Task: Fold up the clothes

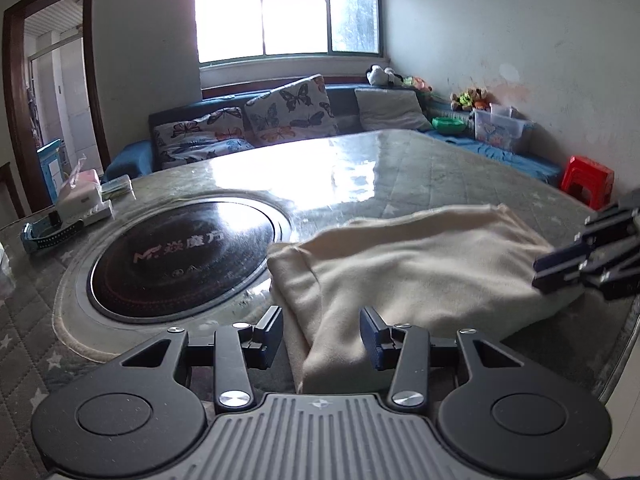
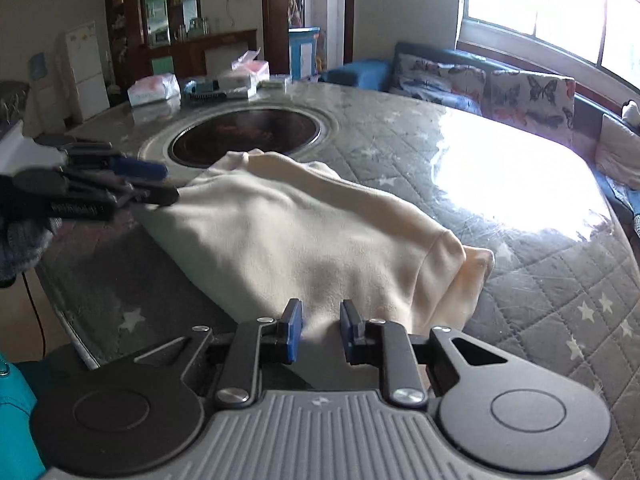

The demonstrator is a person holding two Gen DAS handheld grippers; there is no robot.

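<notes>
While the folded cream knit garment [image 1: 420, 264] lies on the grey quilted table [image 1: 400, 160], my left gripper [image 1: 322, 338] stands half open around its edge. My right gripper [image 2: 320, 330] stands narrow, not pinching the cloth.

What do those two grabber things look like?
Both match. The left gripper and right gripper have black metal arms with silver screws, round black discs, a ribbed grey base and blue pads on the fingers. A dark knitted sleeve shows behind the left one.

Daylight pours through the window [image 1: 286, 8], blowing out its panes. Strong glare whitens the glossy table [image 2: 516, 184] toward its far edge. The room stays dim. Fisheye bending curves both views' edges; dark vignette fills the corners.
</notes>
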